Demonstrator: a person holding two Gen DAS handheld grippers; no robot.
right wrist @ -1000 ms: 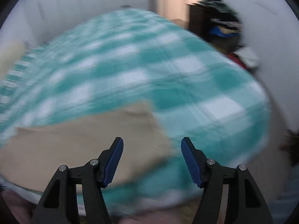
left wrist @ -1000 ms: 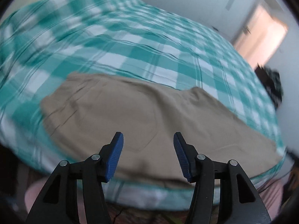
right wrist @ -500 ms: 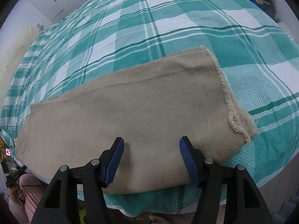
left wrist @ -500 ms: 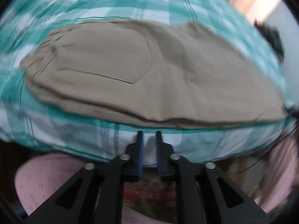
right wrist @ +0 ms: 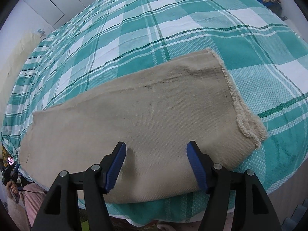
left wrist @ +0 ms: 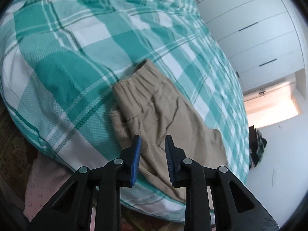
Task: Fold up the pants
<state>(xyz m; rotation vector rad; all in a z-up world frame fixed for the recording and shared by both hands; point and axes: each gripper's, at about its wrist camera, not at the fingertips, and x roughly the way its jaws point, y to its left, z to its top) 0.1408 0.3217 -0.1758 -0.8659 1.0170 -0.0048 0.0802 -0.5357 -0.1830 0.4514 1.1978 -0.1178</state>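
Both grippers hang over tan pants on a bed. Left gripper (left wrist: 152,150): blue pads set a narrow gap apart, above the seat of the pants (left wrist: 163,119); its jaws closed within the last second, then held. Pants cloth shows through the gap, but whether the pads pinch it cannot be told. Right gripper (right wrist: 156,165): pads set wide, tilted steeply down over the leg end of the pants (right wrist: 146,111); the tips seem to rest on the cloth without gripping it.

Pants: tan twill, laid flat with one leg folded onto the other, along the near edge of the bed. The left wrist view shows a gathered elastic waistband at the far end, a pocket seam and soft creases. The right wrist view shows a smooth leg panel ending in a frayed, curled hem at the right.

Bed (right wrist: 173,19): covered by a teal-and-white plaid spread (left wrist: 63,44) that drops over the mattress edge. Room: white wardrobe doors (left wrist: 256,19) beyond the bed, a brightly lit doorway (left wrist: 273,104) to the right, a dark pile of clothes (left wrist: 257,146) by the far wall. Pink dotted fabric (left wrist: 44,181) shows below the bed edge at lower left.
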